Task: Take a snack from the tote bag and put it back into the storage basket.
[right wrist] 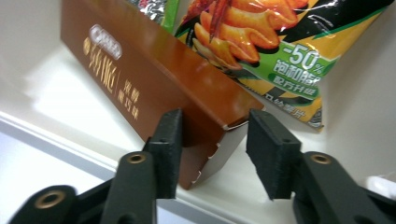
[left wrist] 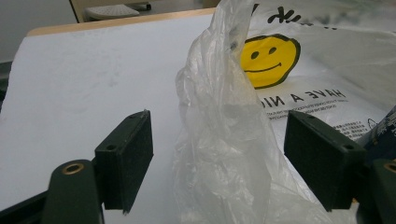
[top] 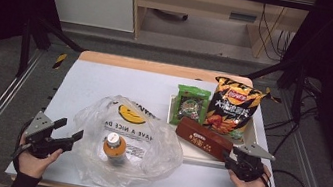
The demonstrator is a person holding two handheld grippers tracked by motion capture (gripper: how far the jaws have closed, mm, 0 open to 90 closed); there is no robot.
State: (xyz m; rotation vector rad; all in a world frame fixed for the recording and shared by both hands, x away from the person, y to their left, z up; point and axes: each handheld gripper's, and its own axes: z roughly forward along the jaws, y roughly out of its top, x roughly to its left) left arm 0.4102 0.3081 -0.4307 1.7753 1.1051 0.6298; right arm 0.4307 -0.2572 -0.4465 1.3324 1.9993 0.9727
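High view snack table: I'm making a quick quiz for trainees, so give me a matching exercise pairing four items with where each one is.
Things:
1. orange-capped bottle
2. brown box
3. chip bag
4. green packet

Places:
A. end between the right gripper's jaws
B. inside the clear plastic bag
C. in the white tray, left of the chips
D. far right part of the tray, leaning back

Pairs: 1-B, 2-A, 3-D, 4-C
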